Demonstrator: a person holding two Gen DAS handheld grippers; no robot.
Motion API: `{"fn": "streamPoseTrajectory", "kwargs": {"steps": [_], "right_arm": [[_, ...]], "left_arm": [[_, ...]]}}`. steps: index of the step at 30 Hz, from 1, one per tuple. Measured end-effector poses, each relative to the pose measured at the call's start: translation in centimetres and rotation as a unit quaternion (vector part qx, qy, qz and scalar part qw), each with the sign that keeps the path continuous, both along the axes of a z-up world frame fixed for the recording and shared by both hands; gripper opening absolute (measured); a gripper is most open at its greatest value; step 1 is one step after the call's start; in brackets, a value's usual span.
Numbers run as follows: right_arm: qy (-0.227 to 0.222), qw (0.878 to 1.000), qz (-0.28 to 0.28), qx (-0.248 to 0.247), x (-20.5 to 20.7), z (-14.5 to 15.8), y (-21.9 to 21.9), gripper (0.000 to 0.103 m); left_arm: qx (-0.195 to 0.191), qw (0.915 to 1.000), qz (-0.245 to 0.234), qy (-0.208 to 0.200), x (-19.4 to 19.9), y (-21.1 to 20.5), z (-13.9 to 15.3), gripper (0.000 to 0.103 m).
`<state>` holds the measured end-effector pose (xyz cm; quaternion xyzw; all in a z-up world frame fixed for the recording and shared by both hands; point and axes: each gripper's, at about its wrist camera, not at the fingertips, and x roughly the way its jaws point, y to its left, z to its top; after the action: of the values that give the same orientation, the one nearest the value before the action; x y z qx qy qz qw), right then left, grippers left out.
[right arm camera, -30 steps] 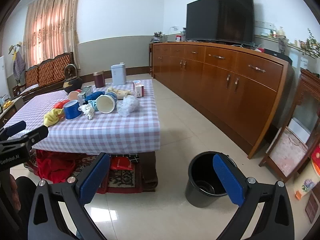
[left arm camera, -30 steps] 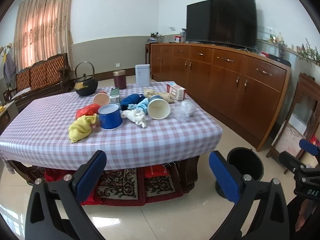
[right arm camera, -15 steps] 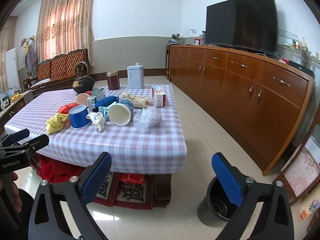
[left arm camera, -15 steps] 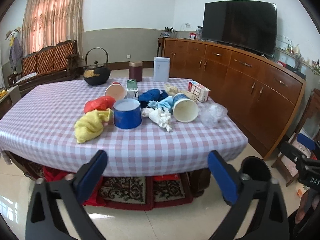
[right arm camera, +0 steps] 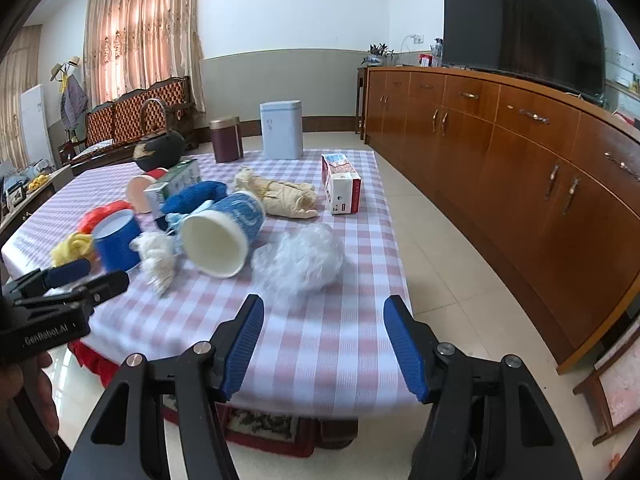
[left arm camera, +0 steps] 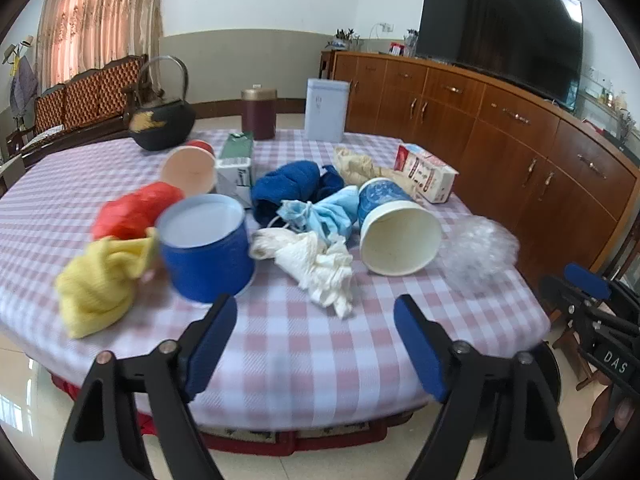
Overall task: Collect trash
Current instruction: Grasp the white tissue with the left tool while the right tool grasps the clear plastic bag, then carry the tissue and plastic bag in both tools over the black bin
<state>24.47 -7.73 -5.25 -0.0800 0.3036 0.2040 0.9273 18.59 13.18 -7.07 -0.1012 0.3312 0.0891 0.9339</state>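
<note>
Trash lies on a checked tablecloth (left arm camera: 304, 344): a crumpled white tissue (left arm camera: 316, 264), a tipped paper cup (left arm camera: 394, 230), a blue cup (left arm camera: 206, 246), a clear plastic wad (left arm camera: 476, 250), a yellow cloth (left arm camera: 100, 280), a red bag (left arm camera: 134, 210) and a blue mask (left arm camera: 324, 214). My left gripper (left arm camera: 316, 344) is open and empty just before the tissue. My right gripper (right arm camera: 324, 346) is open and empty just before the plastic wad (right arm camera: 300, 260), over the table's near edge (right arm camera: 320, 360). The tipped cup (right arm camera: 222, 234) lies left of the wad.
A black kettle (left arm camera: 162, 122), a maroon canister (left arm camera: 259, 113), a white tin (left arm camera: 326, 109), a green carton (left arm camera: 236, 168), a red-and-white carton (right arm camera: 340, 188) and a beige bag (right arm camera: 280, 196) stand farther back. A wooden sideboard (right arm camera: 520, 168) runs along the right. Tiled floor lies between.
Both grippers have moved forward and closer to the table. The trash now looms large, and the black bin on the floor has dropped out of sight. Both stay open.
</note>
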Motion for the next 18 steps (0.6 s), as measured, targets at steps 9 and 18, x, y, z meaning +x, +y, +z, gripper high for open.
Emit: {"fn": "streamPoseTrajectory", "kwargs": {"steps": [9, 18], "right_arm": [[0.019, 0.999, 0.039, 0.01, 5.1, -2.3, 2.0, 0.064], [0.046, 0.997, 0.053, 0.031, 5.8, -3.4, 1.8, 0.025]], "left_arm": [[0.023, 0.9995, 0.017, 0.011, 3.2, -0.4, -1.5, 0.077], [-0.005, 0.9996, 0.023, 0.015, 3.4, 0.9, -2.8, 0.043]]}}
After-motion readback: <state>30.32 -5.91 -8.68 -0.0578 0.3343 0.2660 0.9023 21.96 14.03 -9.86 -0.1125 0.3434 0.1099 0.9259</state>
